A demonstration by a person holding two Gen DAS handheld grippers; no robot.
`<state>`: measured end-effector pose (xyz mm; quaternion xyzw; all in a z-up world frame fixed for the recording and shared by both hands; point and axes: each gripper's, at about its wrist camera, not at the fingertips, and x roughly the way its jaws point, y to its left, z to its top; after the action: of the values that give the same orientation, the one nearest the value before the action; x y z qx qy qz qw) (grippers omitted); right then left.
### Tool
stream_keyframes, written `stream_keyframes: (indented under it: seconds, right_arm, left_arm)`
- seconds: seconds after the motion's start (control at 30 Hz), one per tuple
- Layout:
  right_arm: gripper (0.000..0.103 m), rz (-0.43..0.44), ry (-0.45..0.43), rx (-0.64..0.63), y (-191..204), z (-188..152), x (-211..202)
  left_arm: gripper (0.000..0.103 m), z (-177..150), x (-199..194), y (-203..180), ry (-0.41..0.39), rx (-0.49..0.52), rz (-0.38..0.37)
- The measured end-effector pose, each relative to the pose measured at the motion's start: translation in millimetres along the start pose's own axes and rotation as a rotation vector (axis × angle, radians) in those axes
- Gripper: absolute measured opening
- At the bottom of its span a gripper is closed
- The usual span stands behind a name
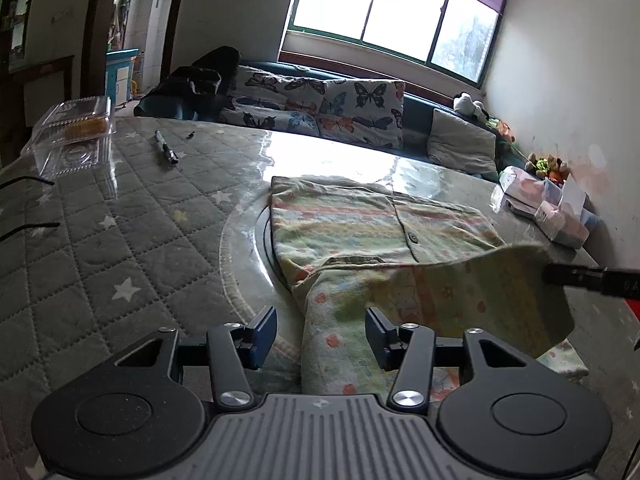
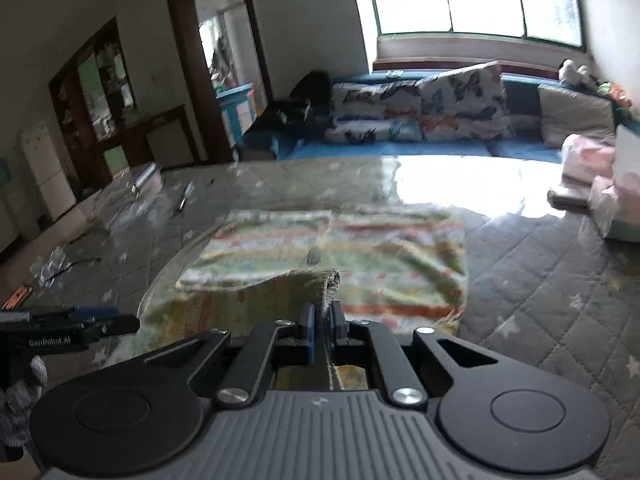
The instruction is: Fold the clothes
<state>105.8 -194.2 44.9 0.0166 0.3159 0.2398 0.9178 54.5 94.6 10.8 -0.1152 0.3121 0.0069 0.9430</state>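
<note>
A pale green, striped, patterned garment [image 1: 360,224] with a button lies on the table, partly folded. It shows in the right wrist view [image 2: 360,248] too. My left gripper [image 1: 320,334] is open and empty, low over the garment's near sleeve [image 1: 336,340]. My right gripper [image 2: 322,332] is shut on a fold of the garment's edge [image 2: 320,284] and holds it lifted above the table. In the left wrist view the right gripper's fingers [image 1: 576,276] come in from the right, holding the lifted flap [image 1: 500,292].
The table has a grey quilted star cover [image 1: 100,240] under clear plastic. A clear plastic box [image 1: 76,136] and a pen [image 1: 166,148] lie at far left. Packets and boxes [image 1: 552,208] sit at right by the wall. A sofa with butterfly cushions [image 1: 340,108] stands behind.
</note>
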Motion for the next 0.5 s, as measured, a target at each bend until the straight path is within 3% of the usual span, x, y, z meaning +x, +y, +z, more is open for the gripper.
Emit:
stream_keyframes:
  seconds: [0.23,0.5]
  right_arm:
    - [0.007,-0.052,0.065,0.017,-9.6,-6.1,18.4]
    - [0.009,-0.108,0.145,-0.013,-13.4,-20.8,42.7]
  left_arm:
    - [0.03,10.4,17.2,-10.1,0.01,0.038,-0.036]
    - [0.027,8.7,45.9,-9.0,0.064,0.079,-0.043]
